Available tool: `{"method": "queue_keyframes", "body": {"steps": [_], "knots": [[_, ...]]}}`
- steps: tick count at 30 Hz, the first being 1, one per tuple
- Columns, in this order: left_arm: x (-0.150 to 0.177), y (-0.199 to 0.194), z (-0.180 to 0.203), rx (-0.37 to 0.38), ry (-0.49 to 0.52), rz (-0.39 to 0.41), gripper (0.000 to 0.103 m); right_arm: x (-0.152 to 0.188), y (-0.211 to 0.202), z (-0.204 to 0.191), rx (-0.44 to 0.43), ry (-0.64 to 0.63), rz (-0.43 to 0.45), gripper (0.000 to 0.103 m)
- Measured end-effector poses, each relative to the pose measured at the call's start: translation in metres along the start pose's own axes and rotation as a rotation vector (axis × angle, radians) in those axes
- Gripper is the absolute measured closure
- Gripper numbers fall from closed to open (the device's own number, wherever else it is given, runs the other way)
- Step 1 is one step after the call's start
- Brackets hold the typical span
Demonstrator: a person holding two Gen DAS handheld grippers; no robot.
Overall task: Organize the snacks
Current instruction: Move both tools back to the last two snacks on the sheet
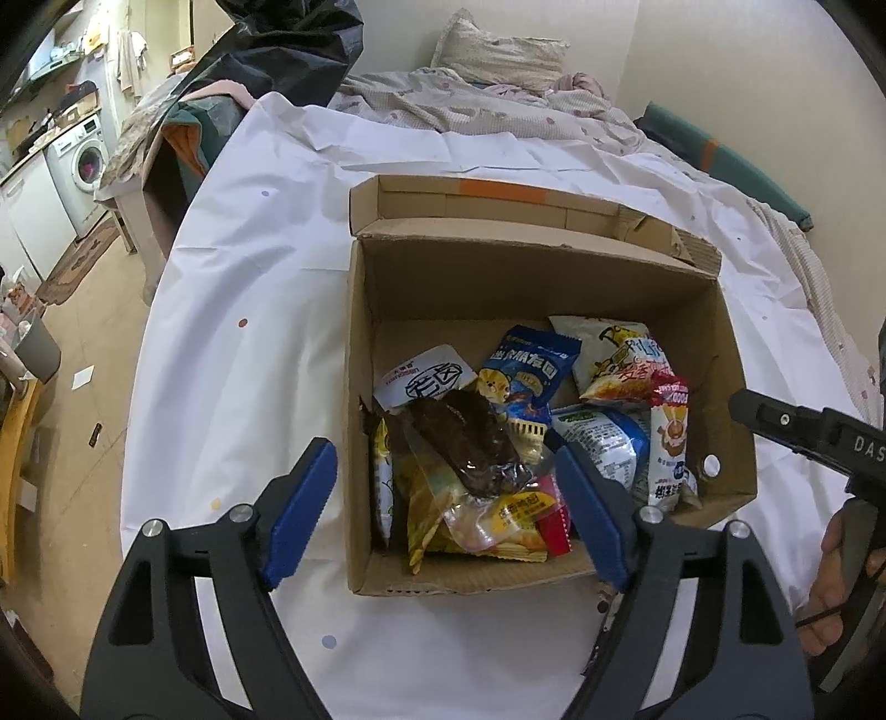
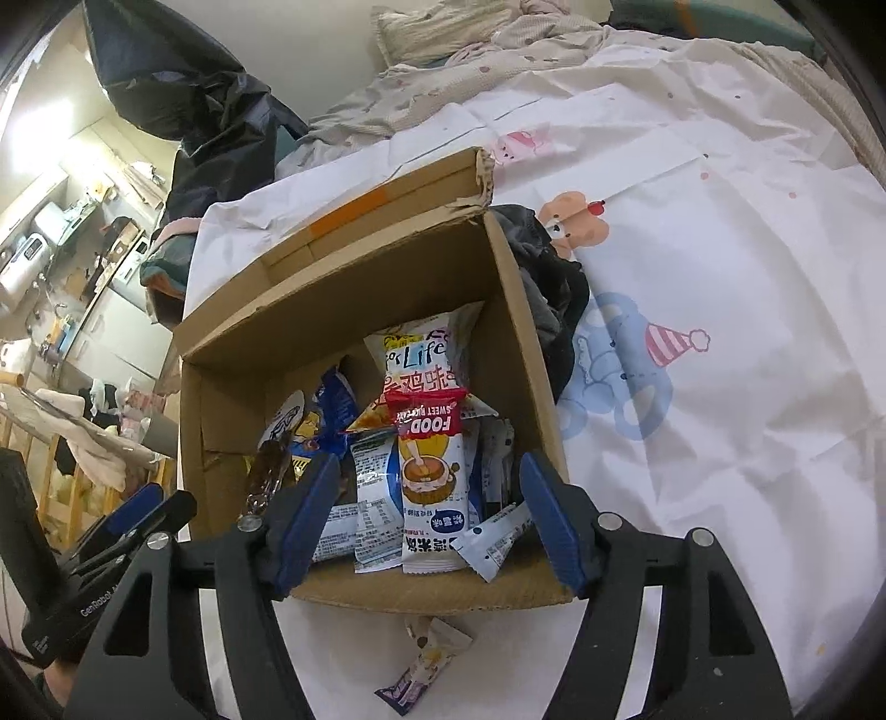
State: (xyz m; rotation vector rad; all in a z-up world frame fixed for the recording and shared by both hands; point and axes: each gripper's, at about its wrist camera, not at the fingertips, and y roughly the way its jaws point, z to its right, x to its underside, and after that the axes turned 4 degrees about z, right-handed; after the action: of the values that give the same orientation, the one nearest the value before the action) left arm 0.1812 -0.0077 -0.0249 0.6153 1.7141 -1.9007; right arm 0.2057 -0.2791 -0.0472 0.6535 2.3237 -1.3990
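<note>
An open cardboard box (image 1: 357, 387) stands on the white bed sheet (image 1: 249, 288), holding several snack packs. On top lie a dark brown pack (image 1: 465, 443), a blue pack (image 1: 526, 371) and a red-topped white pack (image 1: 670, 437). My left gripper (image 1: 446, 498) hangs open over the box's near left part, its blue pads clear of the brown pack below. In the right wrist view, my right gripper (image 2: 429, 520) is open over the near rim of the box (image 2: 515, 310). The red-topped pack (image 2: 429, 459) stands between its fingers, untouched. One small pack (image 2: 426, 664) lies on the sheet in front of the box.
Dark clothing (image 2: 548, 282) is bunched against the box's right wall. A black plastic bag (image 1: 288, 44) and a pillow (image 1: 498, 55) sit at the bed's far end. The bed's left edge drops to the floor, with a washing machine (image 1: 83, 160) beyond. A hand (image 1: 830, 587) holds the right gripper.
</note>
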Motion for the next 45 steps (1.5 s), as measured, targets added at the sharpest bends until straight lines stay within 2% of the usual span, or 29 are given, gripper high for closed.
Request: {"method": "queue_keyframes", "body": {"steps": [6,13,17,21,24,28,35,39,45], "knots": [[0.002,-0.001,-0.003,0.004,-0.010,0.003,0.024,-0.002,-0.004,-0.003,-0.005,-0.018,0.010,0.032],[0.005,-0.008,-0.007,0.029,-0.026,-0.005,0.024,0.006,-0.014,0.001,0.050,-0.081,0.016,0.032],[0.005,-0.023,-0.009,0.016,-0.030,0.029,0.024,0.013,-0.027,0.006,0.084,-0.107,0.033,0.032],[0.007,-0.036,-0.009,0.026,-0.032,0.055,0.008,0.023,-0.041,0.011,0.085,-0.094,0.031,0.032],[0.012,-0.043,-0.006,0.041,-0.018,0.046,0.007,0.030,-0.053,0.010,0.093,-0.104,0.039,0.031],[0.025,-0.051,-0.001,0.025,0.010,0.032,0.007,0.043,-0.064,0.009,0.088,-0.111,0.040,0.027],[0.046,-0.060,-0.008,0.020,-0.060,-0.001,0.007,0.069,-0.063,0.006,0.037,-0.065,-0.024,0.025],[0.057,-0.055,-0.011,0.007,-0.082,-0.049,0.007,0.084,-0.041,0.008,0.071,-0.054,-0.133,0.023],[0.065,-0.046,-0.012,-0.047,-0.075,-0.081,0.007,0.085,-0.021,0.019,0.034,0.035,-0.209,0.023]]}}
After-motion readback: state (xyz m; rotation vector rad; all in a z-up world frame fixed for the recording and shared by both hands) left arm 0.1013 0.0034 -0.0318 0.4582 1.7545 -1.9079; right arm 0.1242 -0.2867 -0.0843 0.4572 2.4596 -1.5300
